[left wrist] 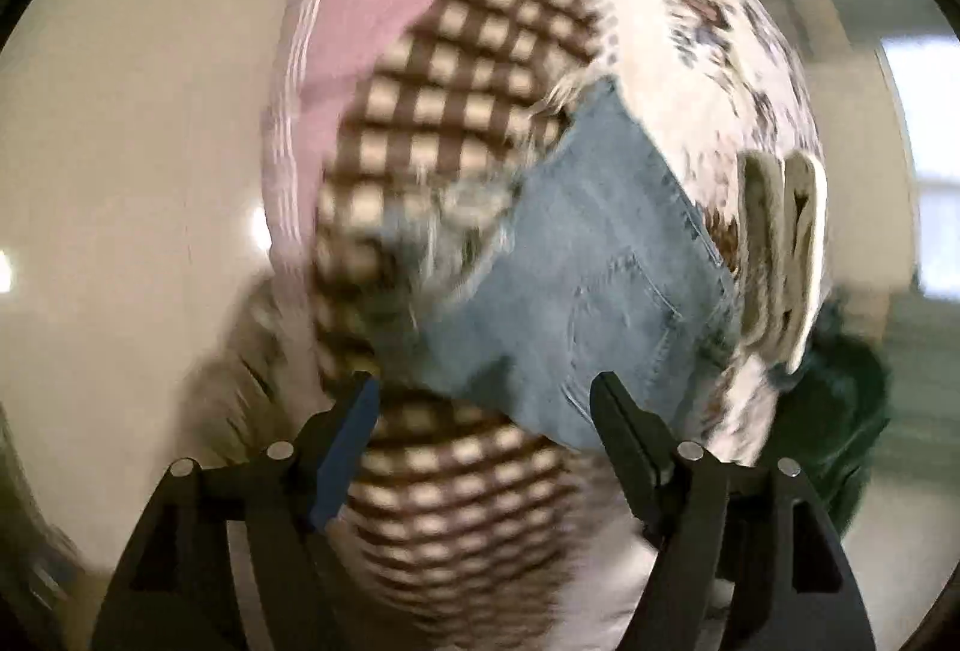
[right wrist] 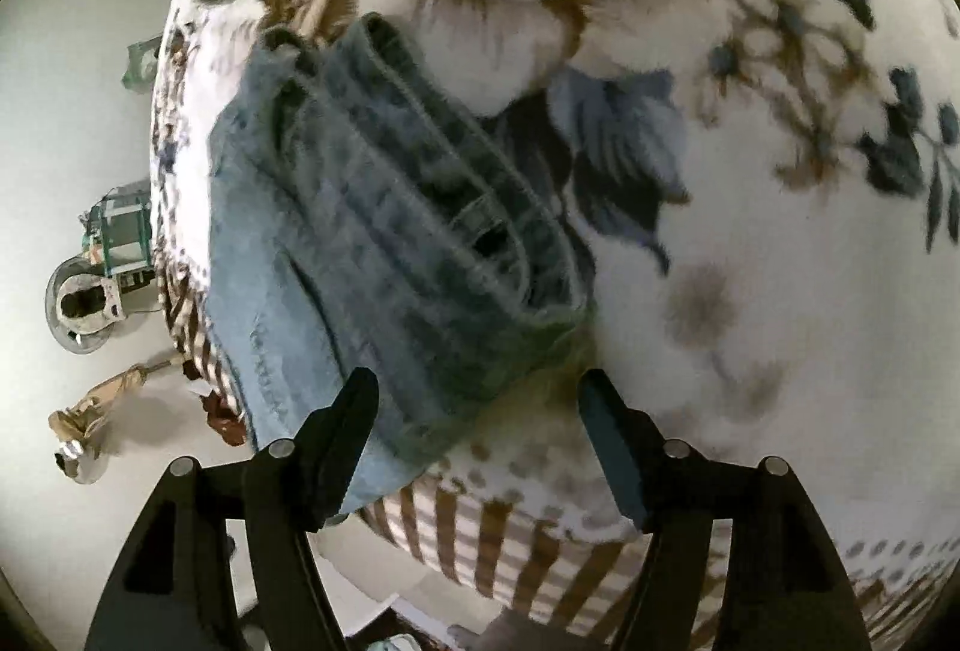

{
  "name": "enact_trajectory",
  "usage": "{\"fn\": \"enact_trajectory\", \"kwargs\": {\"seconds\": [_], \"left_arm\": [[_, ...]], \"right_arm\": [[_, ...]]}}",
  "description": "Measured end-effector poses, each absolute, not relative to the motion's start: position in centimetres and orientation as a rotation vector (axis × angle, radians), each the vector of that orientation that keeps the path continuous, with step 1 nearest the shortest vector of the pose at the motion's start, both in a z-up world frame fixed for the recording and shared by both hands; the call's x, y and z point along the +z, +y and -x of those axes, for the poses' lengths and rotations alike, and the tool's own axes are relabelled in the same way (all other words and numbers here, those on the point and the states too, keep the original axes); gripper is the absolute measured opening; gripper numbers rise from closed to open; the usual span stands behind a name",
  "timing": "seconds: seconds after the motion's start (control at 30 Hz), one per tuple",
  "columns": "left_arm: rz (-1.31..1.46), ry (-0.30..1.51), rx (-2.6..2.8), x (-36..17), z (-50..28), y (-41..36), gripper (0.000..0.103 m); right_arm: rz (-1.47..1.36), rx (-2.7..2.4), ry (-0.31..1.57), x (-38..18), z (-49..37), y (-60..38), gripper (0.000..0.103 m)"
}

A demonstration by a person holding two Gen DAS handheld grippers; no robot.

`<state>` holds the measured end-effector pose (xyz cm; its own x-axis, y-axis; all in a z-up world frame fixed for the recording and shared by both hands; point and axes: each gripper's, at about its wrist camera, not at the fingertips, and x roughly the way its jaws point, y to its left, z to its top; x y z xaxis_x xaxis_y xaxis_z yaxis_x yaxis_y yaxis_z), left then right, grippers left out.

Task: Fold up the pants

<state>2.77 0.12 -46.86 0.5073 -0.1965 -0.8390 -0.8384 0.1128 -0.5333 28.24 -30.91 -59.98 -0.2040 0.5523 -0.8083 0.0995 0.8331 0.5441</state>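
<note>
Light blue denim pants point(left wrist: 576, 279) lie folded on a bed with a floral and brown-checked cover point(left wrist: 456, 111). In the left wrist view their frayed hem end points left and the view is blurred. My left gripper point(left wrist: 486, 393) is open and empty, just above the near edge of the pants. In the right wrist view the pants point(right wrist: 384, 231) show as a stacked fold with the waistband on top. My right gripper point(right wrist: 477, 387) is open and empty over the near corner of the fold.
A pink cloth point(left wrist: 354, 21) lies on the far left of the bed. Folded cream items point(left wrist: 780, 243) and a dark green garment point(left wrist: 840, 399) sit at the right. Beside the bed, on the pale floor point(right wrist: 78, 111), are a round metal object point(right wrist: 78, 309) and small clutter.
</note>
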Motion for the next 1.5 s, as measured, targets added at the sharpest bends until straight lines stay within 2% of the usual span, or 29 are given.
{"fn": "enact_trajectory", "kwargs": {"seconds": [0.1, 0.37, 0.4, 0.43, 0.47, 0.5, 0.53, 0.57, 0.63, 0.73, 0.8, 0.83, 0.9, 0.93, 0.97, 1.03, 1.07, 1.1, 1.17, 1.27, 1.3, 1.33, 1.37, 1.47, 1.5], "left_arm": [[1.593, 0.939, 0.576, -50.8, -4.3, -0.8, 0.071], [1.696, 0.859, 0.688, -55.4, -6.8, 0.4, 0.068], [1.687, 0.844, 0.705, -55.1, -6.7, 0.5, 0.057], [1.667, 0.829, 0.708, -54.5, -6.6, 0.5, 0.042], [1.643, 0.819, 0.706, -54.1, -6.6, 0.5, 0.037], [1.606, 0.804, 0.692, -53.3, -6.6, 0.6, 0.031], [1.572, 0.793, 0.675, -52.5, -6.7, 0.6, 0.029], [1.539, 0.784, 0.659, -51.5, -6.7, 0.6, 0.028], [1.490, 0.768, 0.624, -49.8, -6.7, 0.8, 0.028], [1.420, 0.724, 0.560, -48.1, -6.6, 1.4, 0.028], [1.426, 0.695, 0.520, -48.9, -6.4, 1.6, 0.029], [1.448, 0.699, 0.519, -50.0, -6.1, 1.8, 0.032], [1.545, 0.708, 0.519, -52.9, -5.4, 2.1, 0.034], [1.577, 0.708, 0.530, -53.7, -5.2, 2.0, 0.040], [1.607, 0.684, 0.529, -54.5, -4.7, 1.9, 0.043], [1.628, 0.629, 0.531, -55.3, -4.4, 1.9, 0.058], [1.636, 0.616, 0.531, -55.6, -4.5, 1.9, 0.061], [1.633, 0.621, 0.543, -55.8, -4.8, 2.0, 0.062], [1.624, 0.643, 0.567, -56.0, -5.7, 2.3, 0.063], [1.599, 0.646, 0.598, -55.7, -7.0, 2.6, 0.063], [1.578, 0.651, 0.601, -55.4, -7.3, 2.7, 0.059], [1.553, 0.653, 0.601, -54.9, -7.9, 2.6, 0.036], [1.511, 0.662, 0.596, -54.2, -8.2, 2.7, 0.027], [1.412, 0.682, 0.560, -52.2, -8.9, 2.8, 0.022], [1.377, 0.694, 0.543, -51.1, -9.3, 2.7, 0.022]], "right_arm": [[-0.534, 0.460, 1.778, -61.6, -28.9, -30.4, 0.072], [-0.622, 0.525, 1.751, -63.0, -29.2, -28.9, 0.072], [-0.659, 0.533, 1.737, -63.2, -29.3, -28.9, 0.072], [-0.699, 0.541, 1.722, -63.3, -29.2, -28.8, 0.068], [-0.733, 0.543, 1.711, -63.3, -29.2, -28.8, 0.057], [-0.754, 0.538, 1.710, -63.4, -29.1, -28.6, 0.050], [-0.774, 0.539, 1.705, -63.5, -29.1, -28.5, 0.039], [-0.787, 0.542, 1.696, -63.3, -28.9, -28.4, 0.033], [-0.814, 0.551, 1.678, -62.6, -28.7, -28.4, 0.027], [-0.855, 0.577, 1.675, -61.6, -28.2, -28.4, 0.026], [-0.838, 0.598, 1.687, -61.5, -28.3, -28.1, 0.027], [-0.828, 0.604, 1.692, -61.7, -28.5, -27.9, 0.028], [-0.812, 0.599, 1.714, -62.8, -28.9, -27.5, 0.037], [-0.813, 0.595, 1.726, -63.4, -29.2, -27.3, 0.043], [-0.825, 0.596, 1.741, -64.0, -29.3, -27.1, 0.046], [-0.849, 0.607, 1.749, -64.8, -29.6, -26.6, 0.051], [-0.855, 0.617, 1.747, -64.9, -29.7, -26.2, 0.055], [-0.859, 0.627, 1.744, -65.0, -29.8, -25.8, 0.057], [-0.864, 0.637, 1.732, -64.9, -30.0, -24.9, 0.068], [-0.882, 0.612, 1.717, -65.0, -30.6, -23.4, 0.071], [-0.883, 0.602, 1.709, -64.9, -30.7, -23.0, 0.071], [-0.879, 0.585, 1.697, -64.7, -30.7, -22.7, 0.059], [-0.878, 0.556, 1.682, -64.5, -30.6, -22.5, 0.037], [-0.874, 0.520, 1.665, -63.4, -30.5, -22.1, 0.026], [-0.853, 0.517, 1.652, -62.4, -30.4, -21.8, 0.025]]}}
